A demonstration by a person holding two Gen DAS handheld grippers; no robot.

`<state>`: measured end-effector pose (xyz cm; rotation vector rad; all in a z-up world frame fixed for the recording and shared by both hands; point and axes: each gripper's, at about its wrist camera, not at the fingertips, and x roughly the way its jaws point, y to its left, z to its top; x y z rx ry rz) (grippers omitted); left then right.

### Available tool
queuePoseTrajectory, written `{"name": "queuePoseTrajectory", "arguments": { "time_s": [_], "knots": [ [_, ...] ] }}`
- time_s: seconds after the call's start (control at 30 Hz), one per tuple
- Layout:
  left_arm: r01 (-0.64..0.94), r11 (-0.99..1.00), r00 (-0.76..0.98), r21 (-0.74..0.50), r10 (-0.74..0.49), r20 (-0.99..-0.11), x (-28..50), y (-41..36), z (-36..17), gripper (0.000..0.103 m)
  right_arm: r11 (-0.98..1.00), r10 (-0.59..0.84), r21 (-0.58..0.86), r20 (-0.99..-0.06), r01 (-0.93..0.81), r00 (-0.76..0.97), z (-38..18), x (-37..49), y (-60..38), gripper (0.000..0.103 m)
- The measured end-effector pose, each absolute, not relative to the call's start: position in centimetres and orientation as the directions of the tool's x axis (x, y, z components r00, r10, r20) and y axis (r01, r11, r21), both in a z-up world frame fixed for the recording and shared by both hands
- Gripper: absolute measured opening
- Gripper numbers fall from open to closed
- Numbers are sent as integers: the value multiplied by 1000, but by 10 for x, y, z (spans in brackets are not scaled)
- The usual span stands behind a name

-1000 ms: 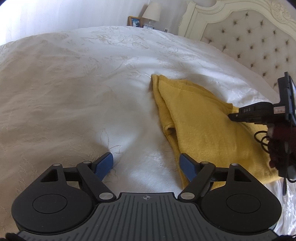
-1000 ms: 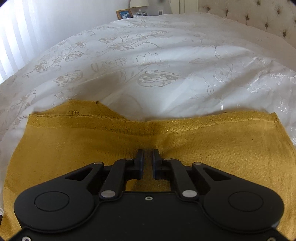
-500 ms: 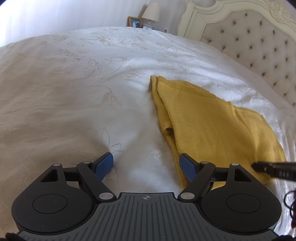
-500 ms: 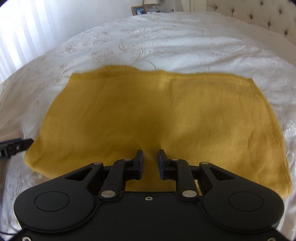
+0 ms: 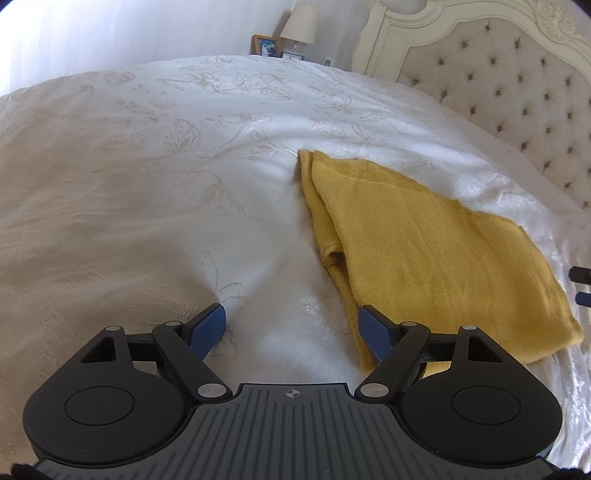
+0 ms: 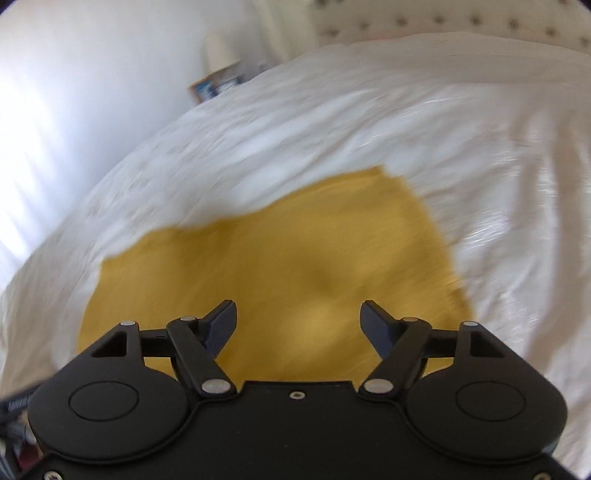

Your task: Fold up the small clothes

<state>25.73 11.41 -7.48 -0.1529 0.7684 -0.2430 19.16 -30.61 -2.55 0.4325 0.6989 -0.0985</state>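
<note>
A mustard-yellow knit garment (image 5: 424, 251) lies folded flat on the white bedspread (image 5: 147, 184), its layered edge facing left. My left gripper (image 5: 291, 326) is open and empty, low over the bedspread beside the garment's near left corner, with its right finger at the cloth's edge. My right gripper (image 6: 298, 325) is open and empty above the garment (image 6: 277, 266); that view is blurred by motion. A tip of the right gripper shows at the right edge of the left wrist view (image 5: 581, 275).
A tufted headboard (image 5: 517, 81) stands at the right of the bed. A lamp (image 5: 299, 22) and a picture frame (image 5: 265, 45) stand on a bedside table beyond the far edge. The embroidered bedspread spreads wide to the left of the garment.
My right gripper has opened, let go of the garment's folded edge and pulled back and up. The garment now lies flat. My left gripper has not moved.
</note>
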Motion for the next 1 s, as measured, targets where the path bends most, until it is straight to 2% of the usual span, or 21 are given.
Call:
{"name": "queuePoseTrajectory", "arguments": {
  "time_s": [0.23,0.3,0.53,0.77,0.87,0.93,1.0],
  "knots": [
    [168,960,699,-224,-276,-659,257,114,-78,80,874,-20,352,-662,334,749,-40,208,-372,80],
    [174,959,700,-224,-280,-657,257,113,-79,81,871,15,374,-669,319,743,-47,214,-382,84],
    [189,950,702,-249,-308,-642,258,116,-81,85,871,135,428,-680,241,721,-75,225,-392,87],
    [192,947,704,-259,-316,-636,258,116,-83,87,788,280,596,-569,153,774,-92,231,-406,89],
    [193,946,704,-259,-317,-636,258,116,-83,87,777,327,619,-550,113,768,-93,242,-402,89],
    [193,946,703,-260,-318,-636,258,116,-83,87,768,342,632,-540,102,769,-92,246,-398,84],
    [194,945,701,-264,-322,-637,259,117,-82,87,755,338,644,-539,119,772,-90,248,-398,45]
  ]
}}
